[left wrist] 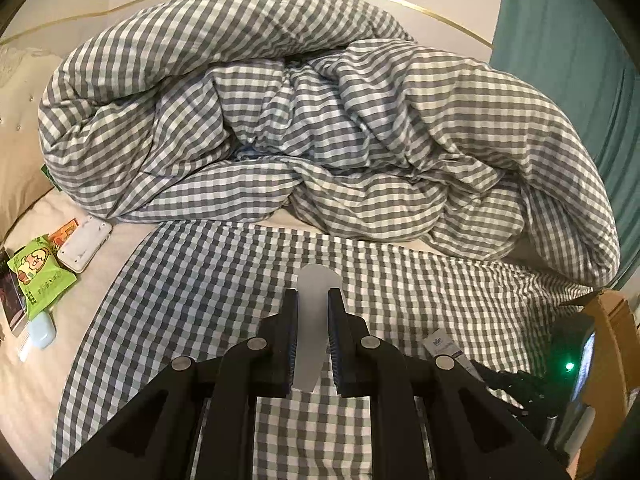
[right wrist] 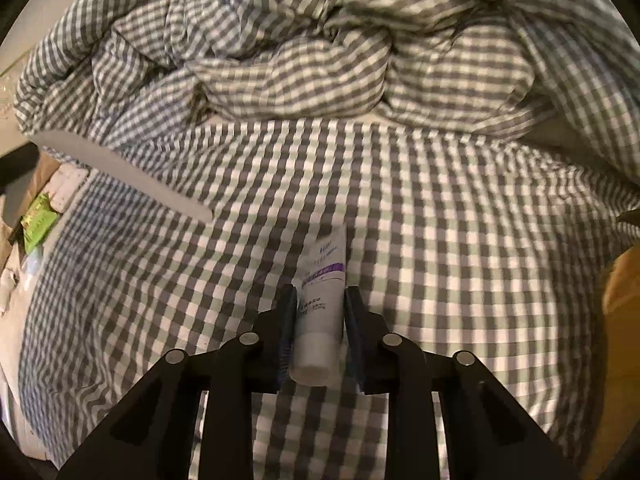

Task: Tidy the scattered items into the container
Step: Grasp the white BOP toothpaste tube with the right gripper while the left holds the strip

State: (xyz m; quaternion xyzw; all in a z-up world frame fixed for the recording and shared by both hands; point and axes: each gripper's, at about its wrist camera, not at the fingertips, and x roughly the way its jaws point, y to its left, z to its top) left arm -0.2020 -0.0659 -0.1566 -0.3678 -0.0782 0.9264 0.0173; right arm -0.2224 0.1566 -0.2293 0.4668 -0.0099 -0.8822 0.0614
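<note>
My left gripper [left wrist: 313, 296] is shut on a flat pale grey strip [left wrist: 315, 280] with a rounded end, which sticks out past the fingertips over the checked sheet [left wrist: 200, 280]. From the right wrist view the same strip [right wrist: 120, 172] shows as a long grey bar at the left. My right gripper [right wrist: 320, 292] is shut on a white tube [right wrist: 325, 264] with a purple band, cap end toward the camera. In the left wrist view the tube [left wrist: 440, 346] shows at the lower right. A cardboard box [left wrist: 612, 320] stands at the right edge.
A bundled checked duvet [left wrist: 300, 120] fills the back of the bed. At the left lie a green snack packet [left wrist: 40, 276], a white flat case [left wrist: 84, 246], a pale blue comb [left wrist: 42, 332] and a dark book [left wrist: 12, 296]. A teal curtain [left wrist: 568, 60] hangs at the right.
</note>
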